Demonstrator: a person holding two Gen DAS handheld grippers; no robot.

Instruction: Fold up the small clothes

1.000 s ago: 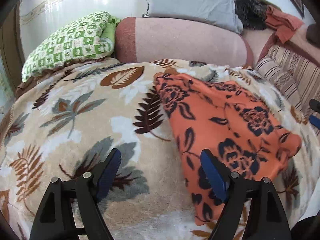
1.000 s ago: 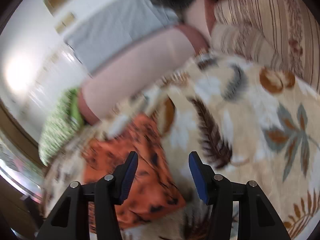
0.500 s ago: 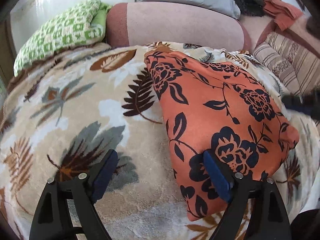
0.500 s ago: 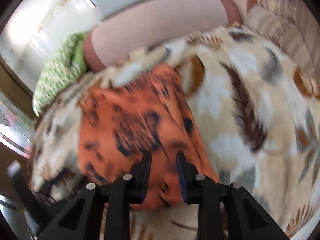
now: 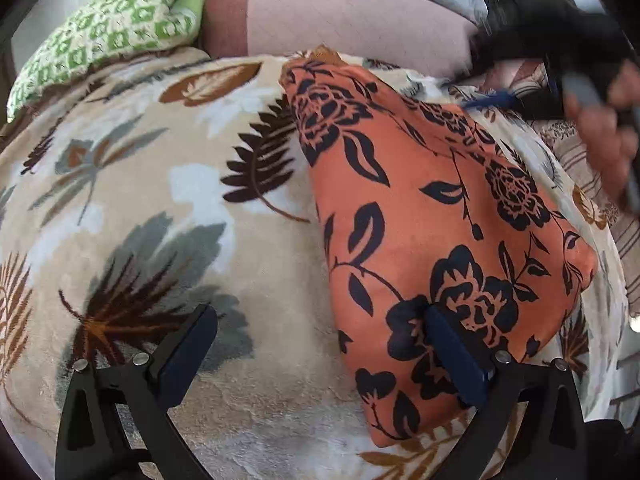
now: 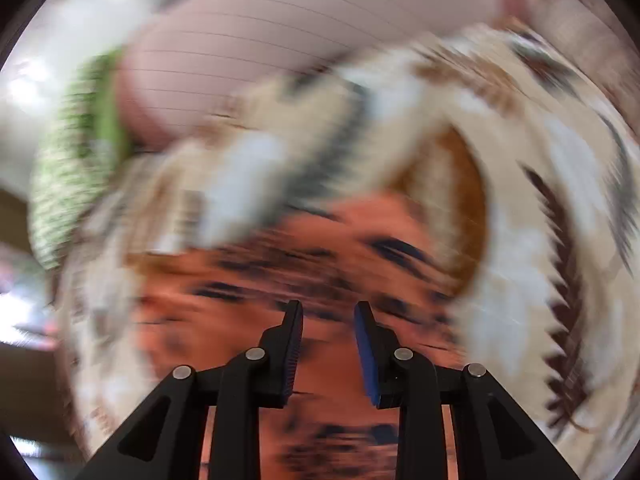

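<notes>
On the leaf-print blanket (image 5: 168,184), at 3 o'clock, lies the orange floral garment (image 5: 432,208); the left gripper (image 5: 320,344) is opening, grasping nothing, the right gripper (image 6: 328,336) is narrowly parted above it

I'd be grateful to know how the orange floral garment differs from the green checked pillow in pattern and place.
The orange floral garment carries dark flowers; the green checked pillow has squares. The garment lies flat on the leaf-print blanket; the pillow is plump, at its far edge. Both are soft fabric.

Pink bolster (image 5: 352,20) (green pillow (image 5: 108,28) beside).
</notes>
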